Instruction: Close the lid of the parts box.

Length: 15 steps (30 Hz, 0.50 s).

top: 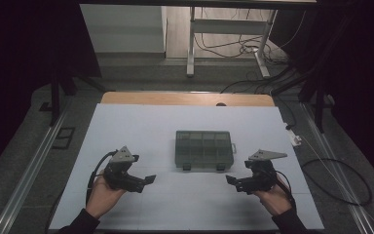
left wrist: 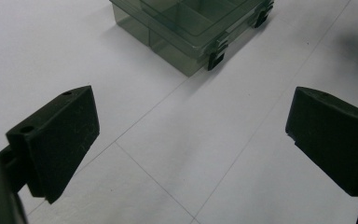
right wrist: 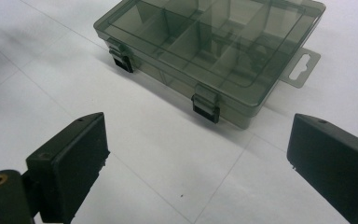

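I held my left tool (top: pixel 148 179) at the lower left of the high view and my right tool (top: pixel 230 179) at the lower right, both with jaws spread wide and empty. The closed smoky plastic box (top: pixel 204 149) lay at mid-frame on the white bench (top: pixel 126 126), between and just beyond them.

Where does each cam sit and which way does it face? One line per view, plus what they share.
High view: above the person's side, facing forward and down on the table; shows both hands, left tongs and right tongs.
Left gripper view: rides the left tongs, looking along its open jaws toward the compartment box.
Right gripper view: rides the right tongs, open jaws, facing the box's latched front.
Shared: all three views see the closed box, with the tongs apart from it.
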Each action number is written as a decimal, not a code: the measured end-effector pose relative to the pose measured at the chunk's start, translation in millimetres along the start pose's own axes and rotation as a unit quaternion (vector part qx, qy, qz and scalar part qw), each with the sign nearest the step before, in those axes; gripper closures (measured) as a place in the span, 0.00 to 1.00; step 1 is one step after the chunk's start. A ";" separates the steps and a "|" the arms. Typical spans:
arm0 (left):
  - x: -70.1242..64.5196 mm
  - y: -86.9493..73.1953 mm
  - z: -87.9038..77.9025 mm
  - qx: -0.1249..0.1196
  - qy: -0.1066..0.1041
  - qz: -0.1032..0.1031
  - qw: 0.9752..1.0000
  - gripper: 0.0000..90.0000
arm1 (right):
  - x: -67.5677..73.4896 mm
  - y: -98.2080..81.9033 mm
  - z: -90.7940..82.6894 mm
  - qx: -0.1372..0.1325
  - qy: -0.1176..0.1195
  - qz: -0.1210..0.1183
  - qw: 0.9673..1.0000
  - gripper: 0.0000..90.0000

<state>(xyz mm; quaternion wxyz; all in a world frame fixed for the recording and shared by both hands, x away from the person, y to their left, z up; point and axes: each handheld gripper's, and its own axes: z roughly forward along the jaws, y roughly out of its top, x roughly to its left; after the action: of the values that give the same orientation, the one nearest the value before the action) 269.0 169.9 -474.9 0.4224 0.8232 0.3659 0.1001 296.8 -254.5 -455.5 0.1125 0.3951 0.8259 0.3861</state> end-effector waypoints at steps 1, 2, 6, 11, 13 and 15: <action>-0.5 -0.9 -1.3 -0.001 0.001 0.000 1.000 0.03 | 0.2 -0.7 -1.0 0.000 0.000 0.000 1.000 0.06; -1.0 -1.7 -2.4 -0.002 0.002 -0.001 1.000 0.03 | 0.4 -1.6 -2.2 0.000 0.000 0.000 1.000 0.06; -2.1 -4.8 -6.5 -0.004 0.005 -0.001 1.000 0.04 | 0.6 -4.8 -6.3 0.000 -0.002 0.000 1.000 0.06; -2.6 -8.3 -11.1 -0.007 0.008 -0.004 1.000 0.04 | 0.7 -8.6 -10.6 -0.001 -0.004 0.000 1.000 0.05; -2.6 -10.0 -13.4 -0.008 0.009 -0.005 1.000 0.04 | 0.9 -9.9 -12.2 0.000 -0.005 0.002 1.000 0.05; -2.6 -11.3 -14.8 -0.009 0.010 -0.006 1.000 0.04 | 0.8 -11.5 -13.8 0.000 -0.004 0.003 1.000 0.05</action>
<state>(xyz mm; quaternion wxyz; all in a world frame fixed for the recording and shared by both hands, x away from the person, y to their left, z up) 254.3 181.6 -474.0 0.4271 0.8160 0.3740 0.1087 283.0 -265.9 -454.5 0.1145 0.3992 0.8242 0.3850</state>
